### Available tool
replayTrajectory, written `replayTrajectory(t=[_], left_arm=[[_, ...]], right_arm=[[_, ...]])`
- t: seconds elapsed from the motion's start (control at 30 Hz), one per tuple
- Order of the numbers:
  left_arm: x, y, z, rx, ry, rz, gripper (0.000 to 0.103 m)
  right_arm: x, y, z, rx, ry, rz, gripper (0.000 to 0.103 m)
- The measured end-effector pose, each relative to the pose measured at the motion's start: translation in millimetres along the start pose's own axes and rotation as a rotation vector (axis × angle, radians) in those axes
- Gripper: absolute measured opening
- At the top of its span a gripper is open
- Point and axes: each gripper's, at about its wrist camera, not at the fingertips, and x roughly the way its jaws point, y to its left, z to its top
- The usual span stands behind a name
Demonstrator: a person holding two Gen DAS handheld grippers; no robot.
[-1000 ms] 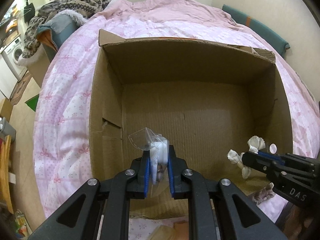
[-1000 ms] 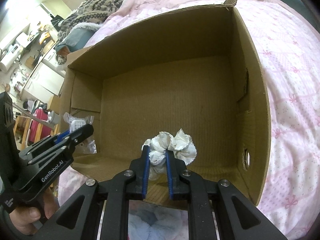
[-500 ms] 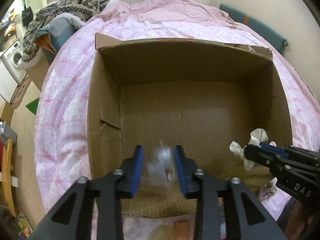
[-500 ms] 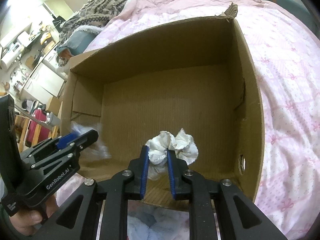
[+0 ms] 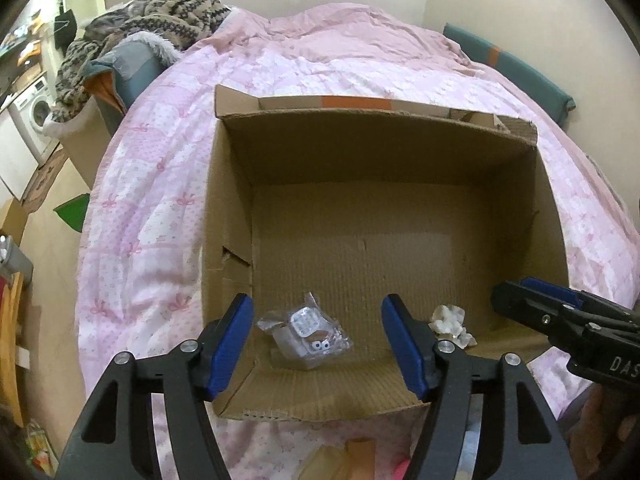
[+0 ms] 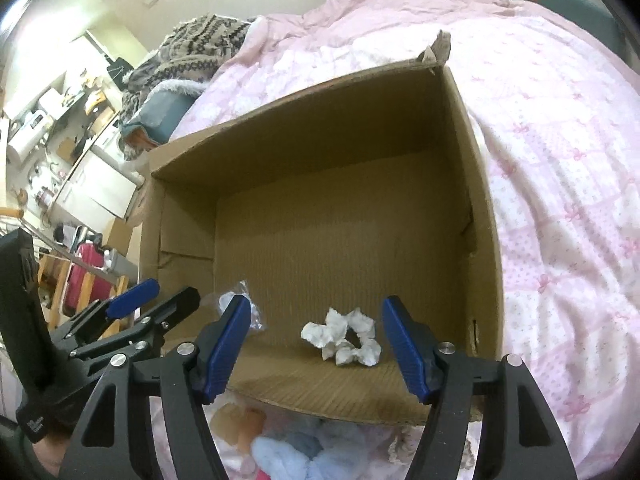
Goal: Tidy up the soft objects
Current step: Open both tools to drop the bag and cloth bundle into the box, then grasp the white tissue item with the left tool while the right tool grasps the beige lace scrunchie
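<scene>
An open cardboard box (image 5: 232,208) stands on the pink bed; it also shows in the right wrist view (image 6: 484,216). A small soft toy in a clear plastic bag (image 5: 306,330) lies on the box floor near the front left; its edge shows in the right wrist view (image 6: 256,318). A white scrunchie (image 6: 344,336) lies on the floor at the front right, also in the left wrist view (image 5: 450,320). My left gripper (image 5: 318,346) is open and empty above the bag. My right gripper (image 6: 316,350) is open and empty above the scrunchie.
A pink quilt (image 5: 152,200) covers the bed around the box. A patterned knit blanket (image 5: 172,12) and a grey cushion (image 5: 128,68) lie at the far left. Soft blue and pink items (image 6: 288,452) lie in front of the box's near wall.
Both grippers opened. The bagged toy dropped from the left gripper and the scrunchie from the right onto the box floor. Both grippers pulled back a little.
</scene>
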Motion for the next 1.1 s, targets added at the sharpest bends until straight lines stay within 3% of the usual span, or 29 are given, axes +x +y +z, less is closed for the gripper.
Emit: replayTrajectory(t=[0.27, 0.7, 1.1], left_arm=[[-20, 3, -7, 0.036, -0.042, 0.039, 0.064], [-58, 28, -41, -0.040, -0.039, 0.074, 0.064], [-66, 57, -77, -0.163, 0.048, 0.101, 0.064]], right_arm=[[-16, -3, -5, 0.001, -0.015, -0.019, 0.072], [-47, -8, -28, 0.022, -0.043, -0.035, 0.072], [-56, -25, -58, 0.081, 0.020, -0.042, 0.072]])
